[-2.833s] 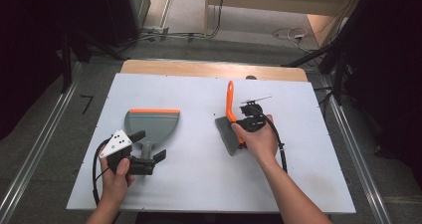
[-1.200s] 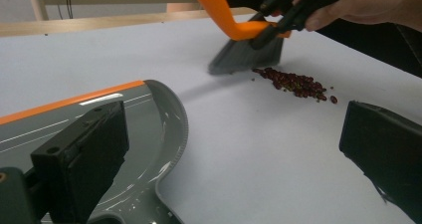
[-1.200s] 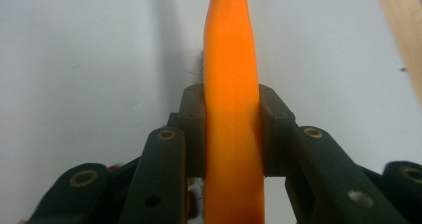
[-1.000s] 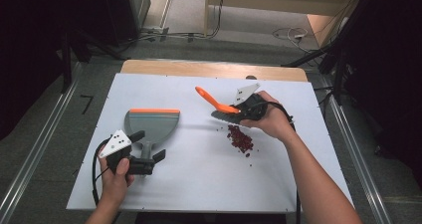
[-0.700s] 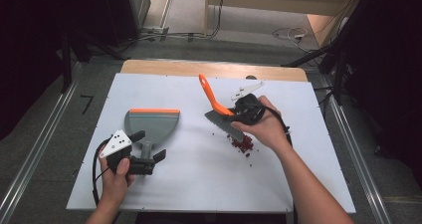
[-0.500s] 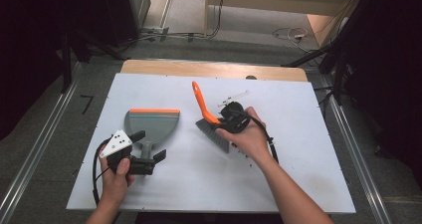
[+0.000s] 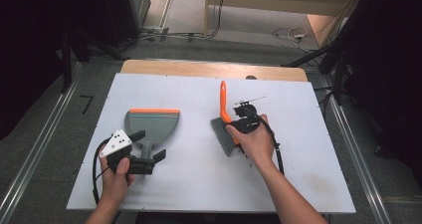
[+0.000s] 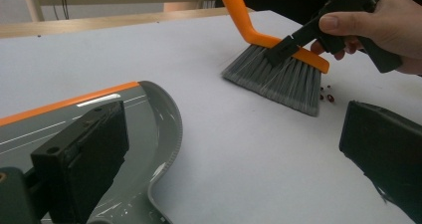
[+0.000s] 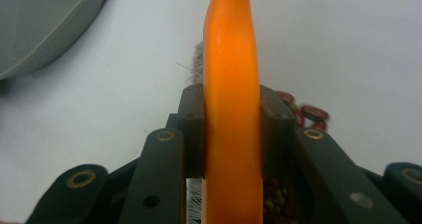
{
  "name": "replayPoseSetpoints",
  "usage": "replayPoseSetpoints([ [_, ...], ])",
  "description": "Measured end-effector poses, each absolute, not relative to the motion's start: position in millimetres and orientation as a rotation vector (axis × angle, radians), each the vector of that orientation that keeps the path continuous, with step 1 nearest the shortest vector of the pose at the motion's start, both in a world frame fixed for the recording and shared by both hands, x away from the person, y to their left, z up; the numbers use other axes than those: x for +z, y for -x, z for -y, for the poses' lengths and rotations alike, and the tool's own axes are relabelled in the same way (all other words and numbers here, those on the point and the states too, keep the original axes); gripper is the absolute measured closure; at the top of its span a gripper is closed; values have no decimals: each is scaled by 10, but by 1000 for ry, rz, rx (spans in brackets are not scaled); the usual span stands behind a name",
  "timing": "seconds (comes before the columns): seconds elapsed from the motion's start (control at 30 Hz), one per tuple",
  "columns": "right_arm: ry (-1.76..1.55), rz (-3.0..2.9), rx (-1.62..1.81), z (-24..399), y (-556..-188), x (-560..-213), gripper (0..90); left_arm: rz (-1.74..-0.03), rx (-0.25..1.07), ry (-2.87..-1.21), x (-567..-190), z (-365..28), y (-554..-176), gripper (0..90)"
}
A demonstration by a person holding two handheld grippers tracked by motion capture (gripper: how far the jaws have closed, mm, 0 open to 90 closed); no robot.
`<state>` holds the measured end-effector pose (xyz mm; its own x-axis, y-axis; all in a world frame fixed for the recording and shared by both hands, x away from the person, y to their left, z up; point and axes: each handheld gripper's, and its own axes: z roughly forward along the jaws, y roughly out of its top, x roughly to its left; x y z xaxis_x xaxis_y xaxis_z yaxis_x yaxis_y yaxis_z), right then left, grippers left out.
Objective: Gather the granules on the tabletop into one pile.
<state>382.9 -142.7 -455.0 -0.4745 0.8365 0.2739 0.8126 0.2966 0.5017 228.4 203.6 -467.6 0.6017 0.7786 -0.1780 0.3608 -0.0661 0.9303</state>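
A hand brush (image 7: 223,98) with an orange handle and grey bristles stands on the white table, right of centre. My right gripper (image 7: 235,127) is shut on its handle just above the bristles; in the right gripper view both jaws of the right gripper (image 9: 232,115) press on the orange handle (image 9: 231,50). Small red beans (image 9: 311,113) lie against the bristles (image 8: 273,79), also seen as red beans (image 8: 326,95) behind the brush. A grey dustpan (image 7: 152,124) with an orange edge lies at the left. My left gripper (image 7: 149,144) is open, its jaws standing apart on either side of the dustpan's handle.
The white table top (image 7: 298,184) has bare room in front of and to the right of the brush. A wooden strip (image 7: 209,68) runs along its far edge. Cables trail from both grippers toward the person.
The brush swept left from the far right over the beans, then came slightly back toward the person, its handle turning from a left lean to nearly straight. The left gripper and dustpan stayed still.
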Motion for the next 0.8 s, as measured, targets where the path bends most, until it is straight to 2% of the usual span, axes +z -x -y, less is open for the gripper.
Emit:
replayPoseSetpoints([
  [0.5, -1651, -2468, 936, 1807, -3721, -4477, 685, -949, 450, -1670, -4664, -2019, -2281, 0],
  [0.7, -1381, -2580, 1043, 1909, -3617, -4257, 684, -955, 451, -1667, -4662, -2028, -2280, 0],
  [0.8, -1105, -2703, 1032, 1965, -3530, -4184, 684, -955, 450, -1664, -4663, -2027, -2278, 0],
])
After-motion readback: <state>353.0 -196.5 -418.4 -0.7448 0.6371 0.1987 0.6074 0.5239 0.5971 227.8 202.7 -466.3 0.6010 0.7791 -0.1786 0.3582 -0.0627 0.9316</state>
